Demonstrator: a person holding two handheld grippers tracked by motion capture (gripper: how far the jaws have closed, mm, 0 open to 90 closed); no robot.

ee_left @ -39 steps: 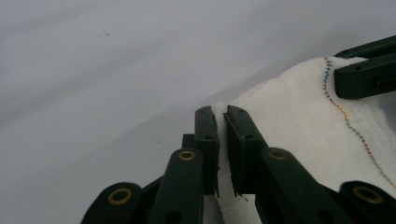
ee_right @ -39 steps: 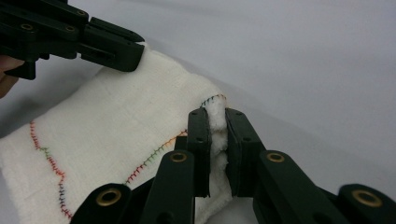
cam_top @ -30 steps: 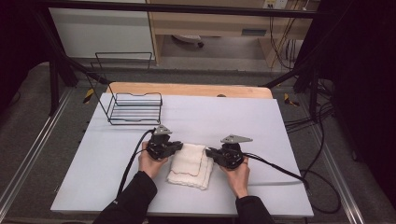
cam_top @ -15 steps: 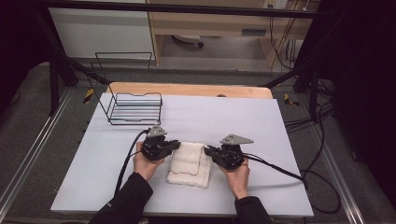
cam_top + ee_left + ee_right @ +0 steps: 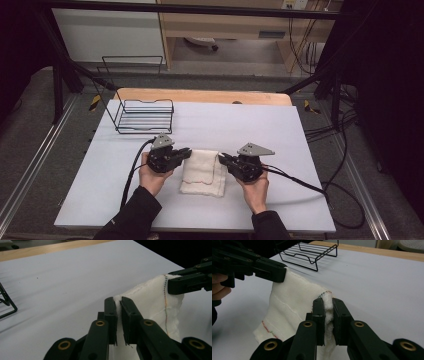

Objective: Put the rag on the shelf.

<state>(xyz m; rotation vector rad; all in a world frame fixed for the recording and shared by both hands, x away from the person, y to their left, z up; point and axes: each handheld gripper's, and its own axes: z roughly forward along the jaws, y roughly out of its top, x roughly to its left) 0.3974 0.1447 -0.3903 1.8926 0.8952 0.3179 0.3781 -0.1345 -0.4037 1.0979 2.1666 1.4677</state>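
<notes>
Both hands have drawn nearer the person, and the cloth's (image 5: 204,171) far edge lifts off the counter (image 5: 310,165). Left tool (image 5: 118,305) and right tool (image 5: 327,305) each pinch one far corner; the cloth spans between them, hanging below.

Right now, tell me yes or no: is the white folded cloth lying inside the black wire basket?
No: the white folded cloth is held between both grippers near the table's front, while the black wire basket stands apart at the far left.

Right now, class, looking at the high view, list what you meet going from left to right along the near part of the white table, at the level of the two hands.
Left black two-jaw gripper shut on the cloth's left corner → white folded terry cloth → right black two-jaw gripper shut on its right corner.
</notes>
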